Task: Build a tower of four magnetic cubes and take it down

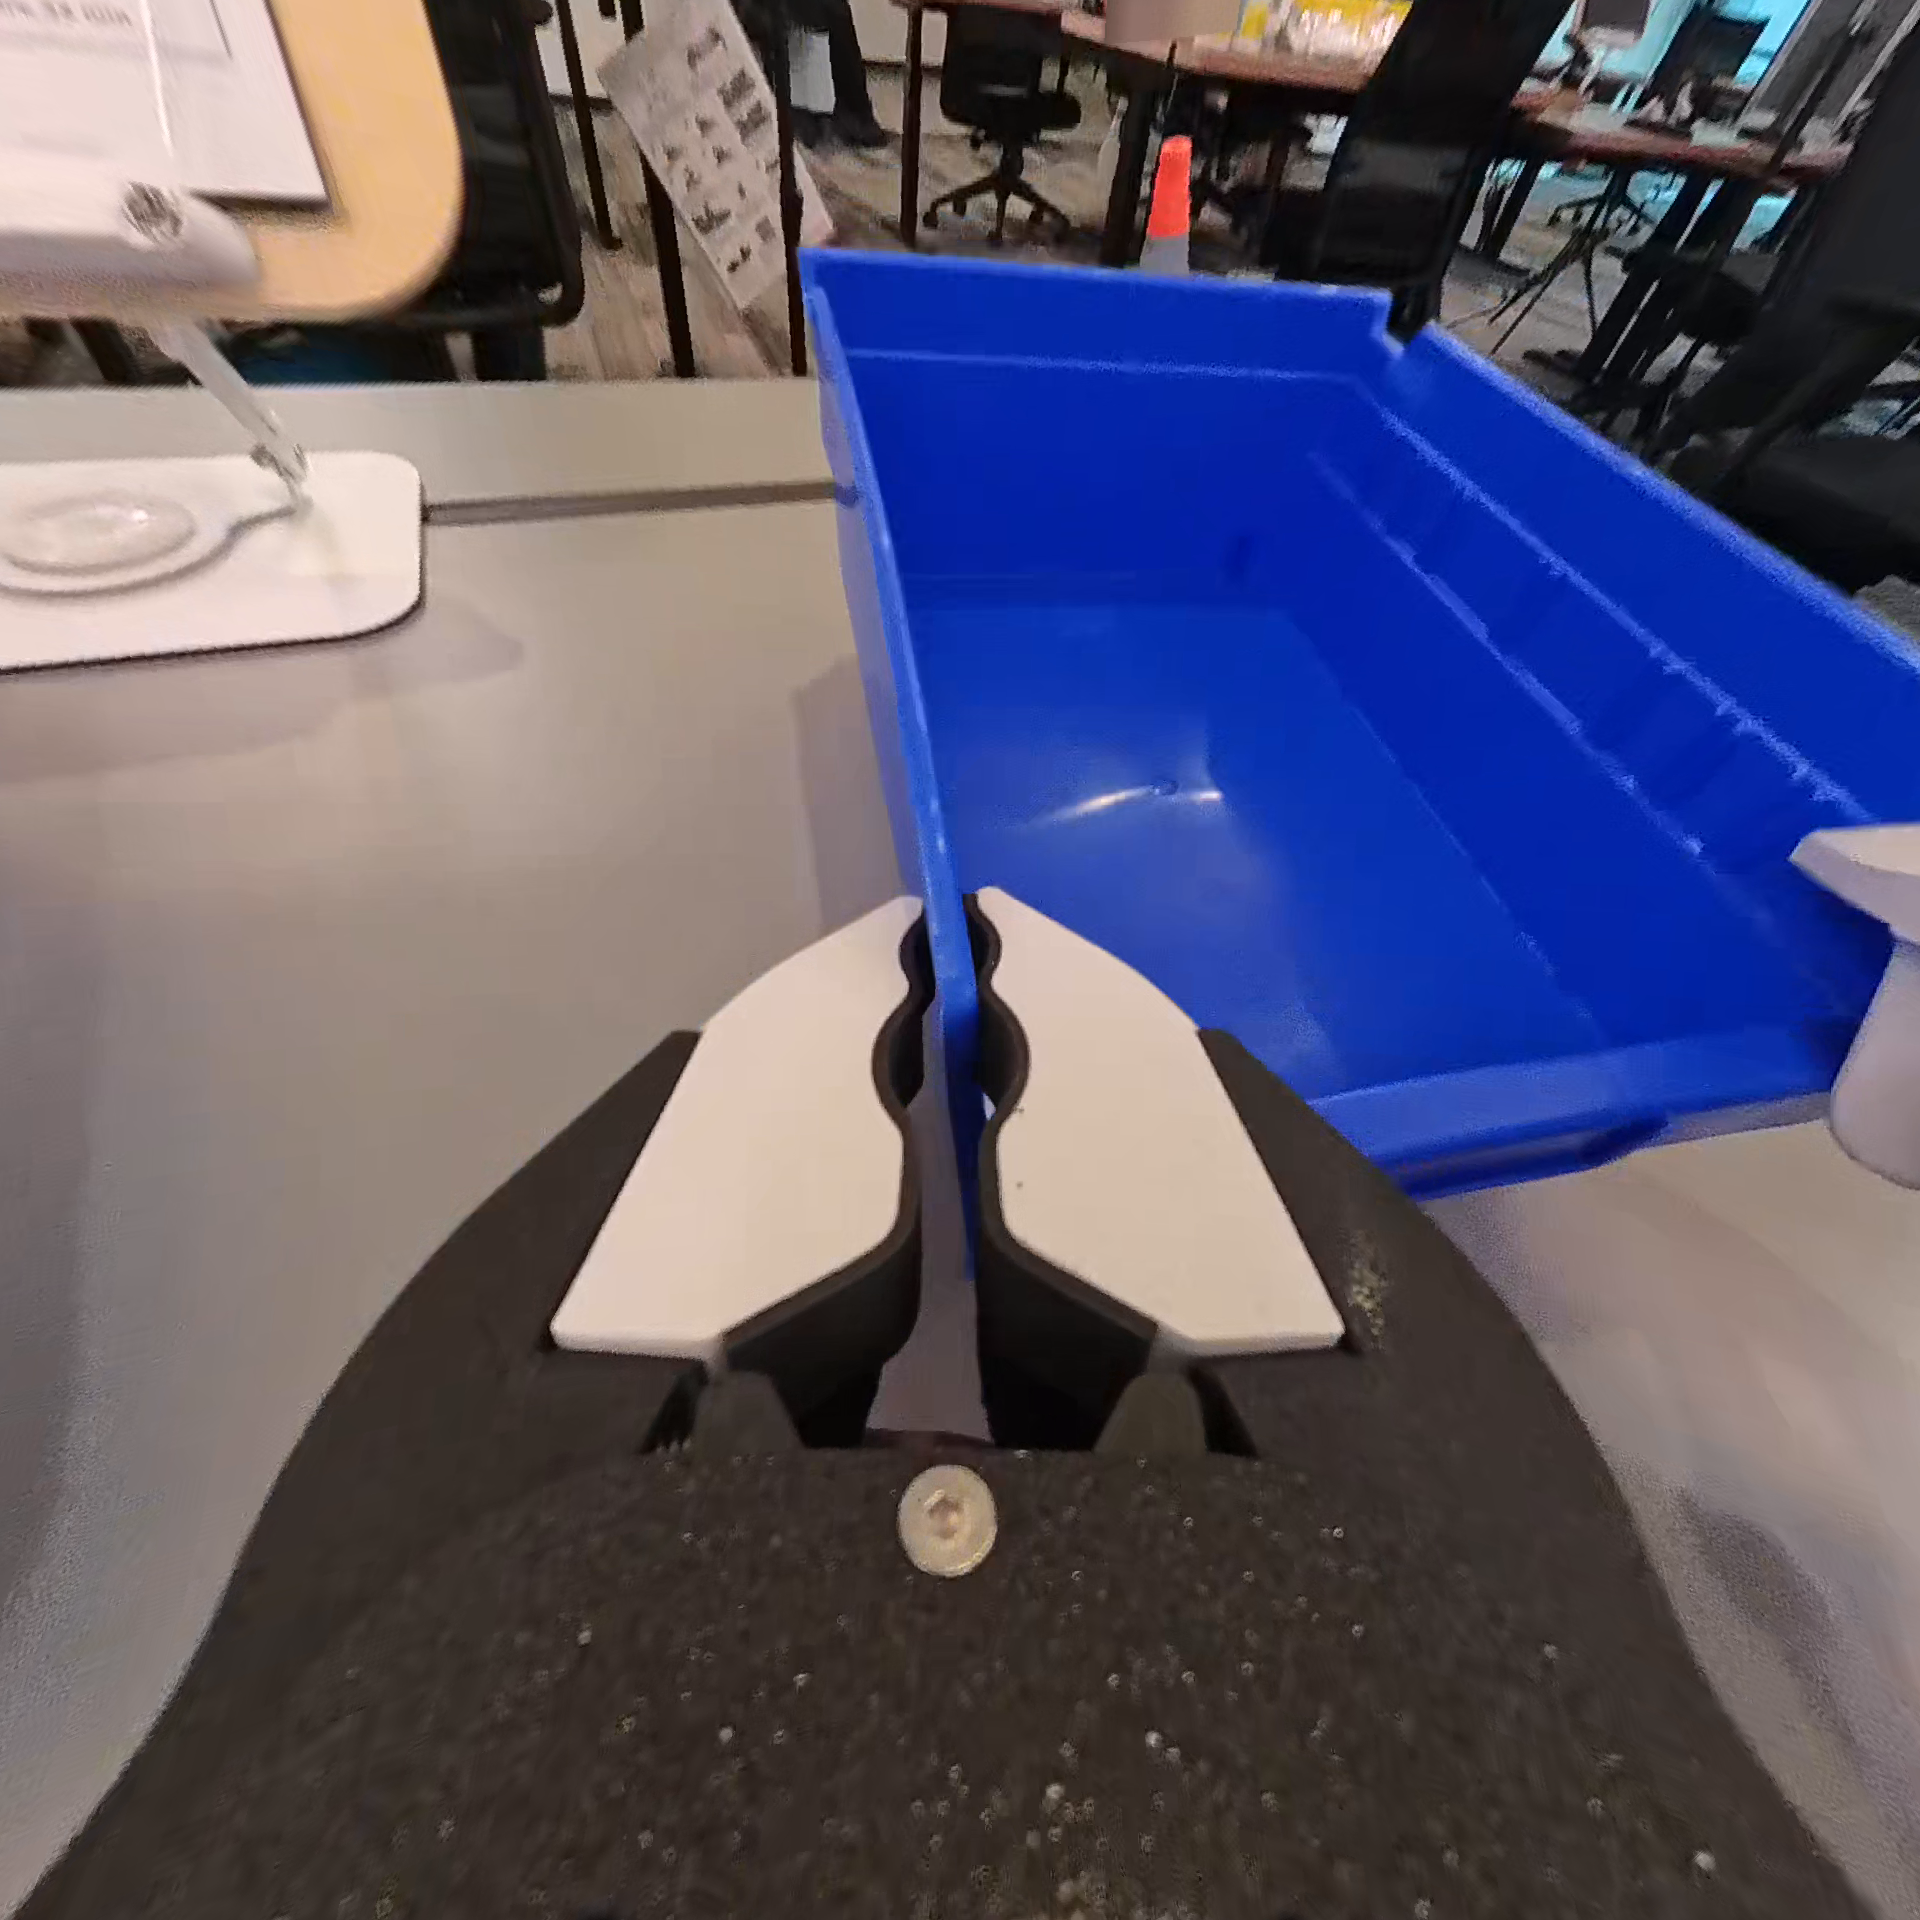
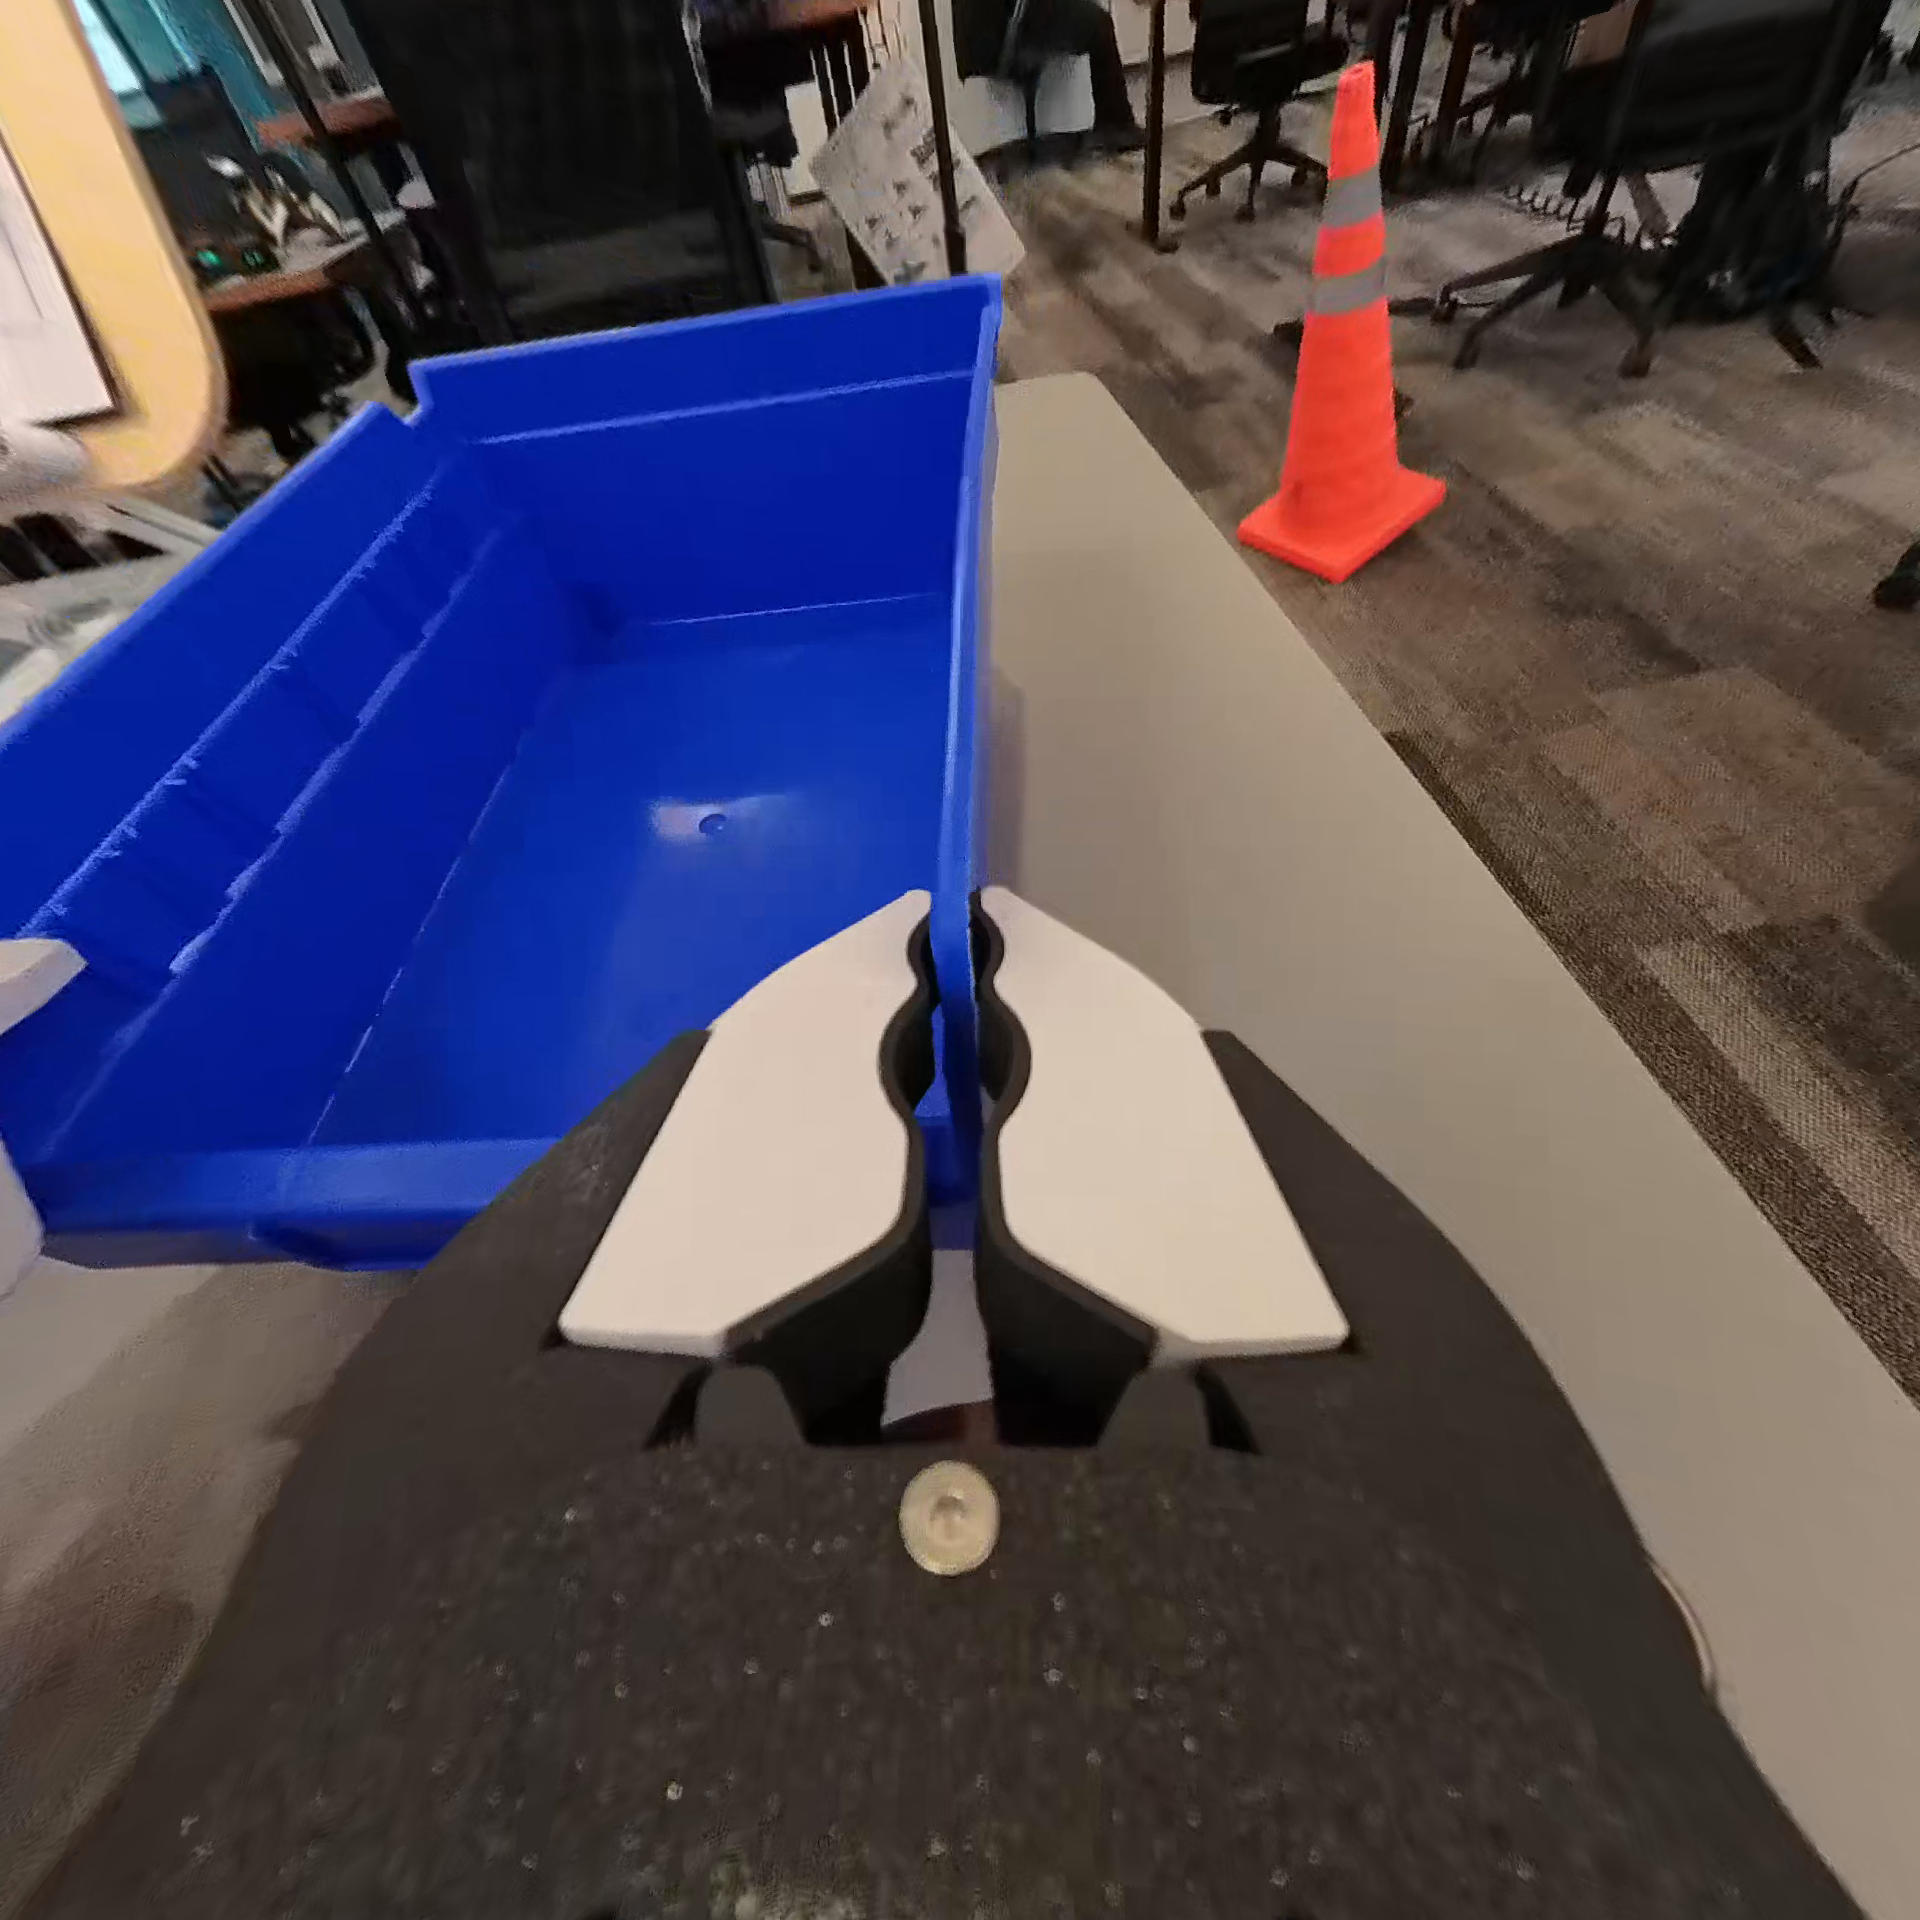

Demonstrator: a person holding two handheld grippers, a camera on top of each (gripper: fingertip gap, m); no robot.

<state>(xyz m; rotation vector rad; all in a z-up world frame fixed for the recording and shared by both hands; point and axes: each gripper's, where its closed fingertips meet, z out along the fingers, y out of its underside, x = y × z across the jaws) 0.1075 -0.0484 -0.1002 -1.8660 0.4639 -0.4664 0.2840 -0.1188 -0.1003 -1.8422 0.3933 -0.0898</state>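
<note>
- While your left tongs (image 1: 948, 914) pinch the blue bin (image 1: 1351, 748) by its left side wall, your right tongs (image 2: 948, 909) pinch the opposite side wall.
- Both pairs are clamped tight on the thin plastic rim, near the bin's front corners.
- You hold the bin over the grey bench (image 1: 416, 883); whether it touches the bench, you cannot tell.
- No magnetic cubes show; the bin's floor is bare.
- An orange cone (image 2: 1345, 343) stands on the carpet beyond the bench.
</note>
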